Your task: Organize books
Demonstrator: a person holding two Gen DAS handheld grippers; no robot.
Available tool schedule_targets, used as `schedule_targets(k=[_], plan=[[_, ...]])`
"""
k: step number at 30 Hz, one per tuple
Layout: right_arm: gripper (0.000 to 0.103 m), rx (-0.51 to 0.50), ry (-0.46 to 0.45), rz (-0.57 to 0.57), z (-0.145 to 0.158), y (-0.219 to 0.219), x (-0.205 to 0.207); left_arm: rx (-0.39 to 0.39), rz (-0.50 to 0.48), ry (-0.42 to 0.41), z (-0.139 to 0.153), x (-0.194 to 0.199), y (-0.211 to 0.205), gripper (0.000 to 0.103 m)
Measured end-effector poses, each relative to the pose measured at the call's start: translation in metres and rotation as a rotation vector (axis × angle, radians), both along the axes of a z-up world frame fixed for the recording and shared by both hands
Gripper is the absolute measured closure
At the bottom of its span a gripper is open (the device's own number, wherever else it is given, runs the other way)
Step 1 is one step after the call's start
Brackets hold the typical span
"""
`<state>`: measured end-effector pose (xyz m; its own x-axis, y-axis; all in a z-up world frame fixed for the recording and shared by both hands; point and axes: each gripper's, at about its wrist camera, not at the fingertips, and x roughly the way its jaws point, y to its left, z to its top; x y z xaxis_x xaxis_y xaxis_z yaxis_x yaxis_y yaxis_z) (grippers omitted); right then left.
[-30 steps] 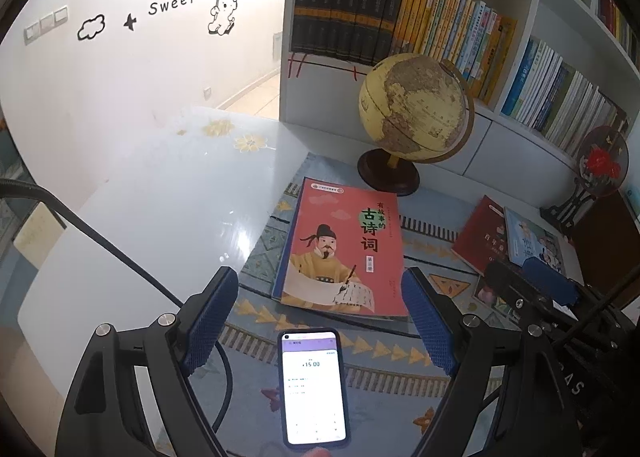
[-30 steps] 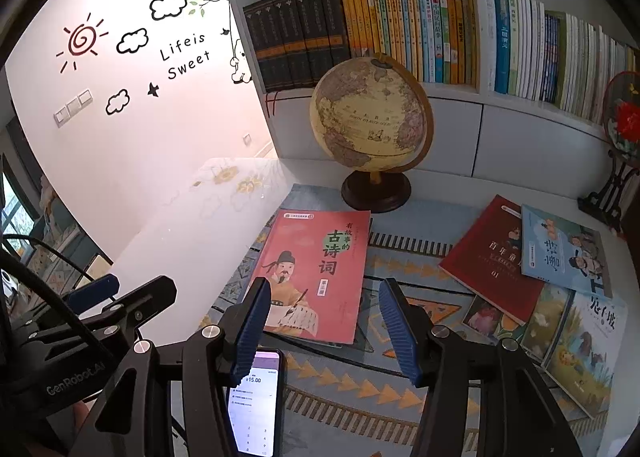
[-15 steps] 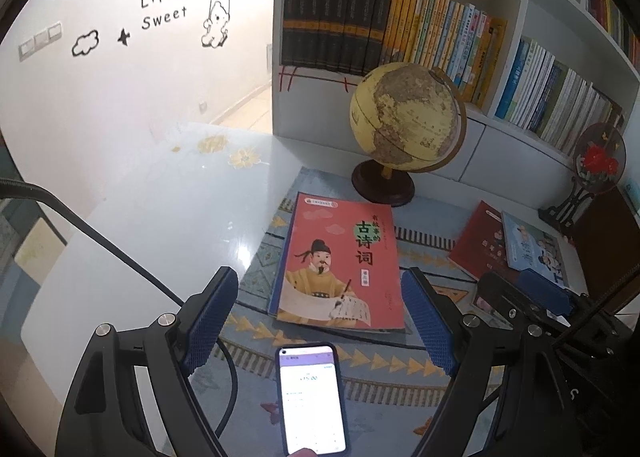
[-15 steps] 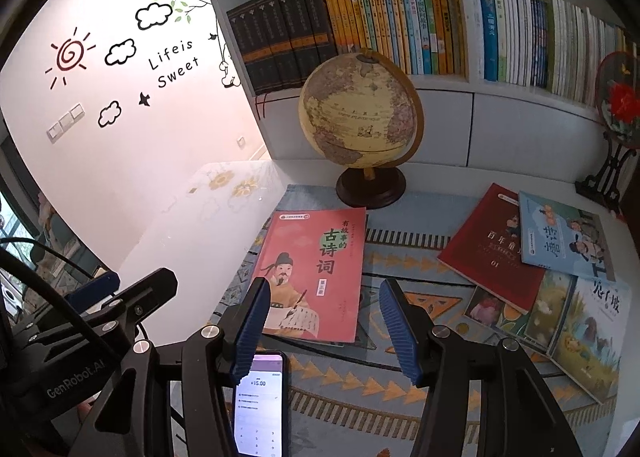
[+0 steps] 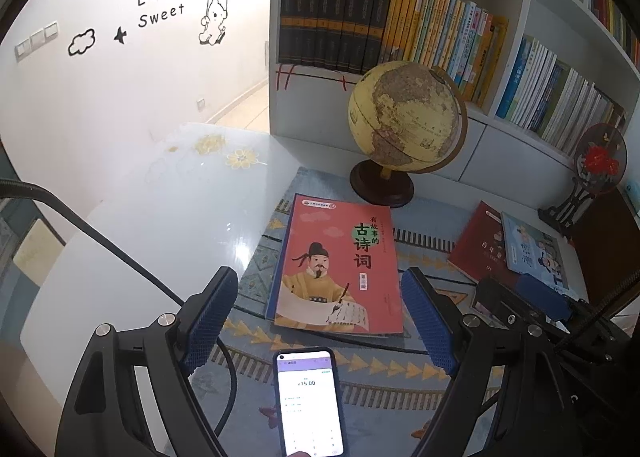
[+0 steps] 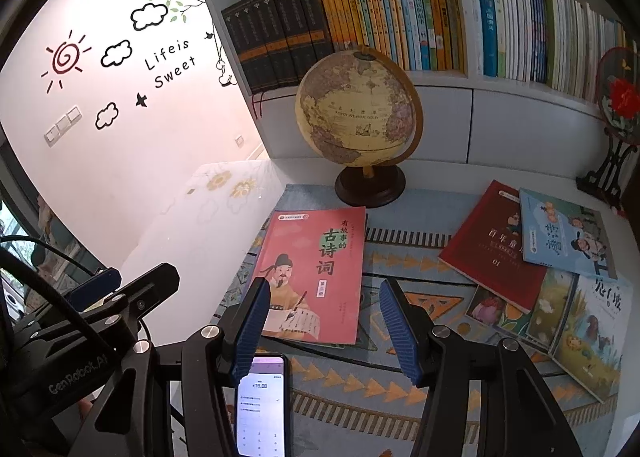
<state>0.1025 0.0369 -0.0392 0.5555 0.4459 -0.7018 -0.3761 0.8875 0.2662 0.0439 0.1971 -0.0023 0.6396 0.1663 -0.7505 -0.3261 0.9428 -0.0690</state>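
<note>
Books lie scattered on the patterned mat [image 6: 400,373]: the red poetry book [image 5: 340,269] sits at six o'clock from the globe [image 5: 404,121], while the dark red book [image 6: 492,253], blue book [image 6: 564,237] and picture books [image 6: 576,325] overlap at the mat's three o'clock side. The left gripper [image 5: 324,321] and right gripper [image 6: 324,325] both hover spread wide, holding nothing. A phone [image 5: 310,401] lies nearest. A sensible start is probably sliding one finger under a cover edge, lifting flat, avoiding the globe.

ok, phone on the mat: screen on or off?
On. The phone lies face up on the patterned mat, screen lit white, showing 15.00 under a purple header.
</note>
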Motion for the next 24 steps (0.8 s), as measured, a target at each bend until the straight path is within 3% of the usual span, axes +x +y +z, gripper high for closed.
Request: schedule_targets(k=[24], plan=[[0.048,-0.029,0.008,0.02,-0.004,0.013,0.002,0.057,0.016,-0.004,-0.002,0.005,0.006,0.02]])
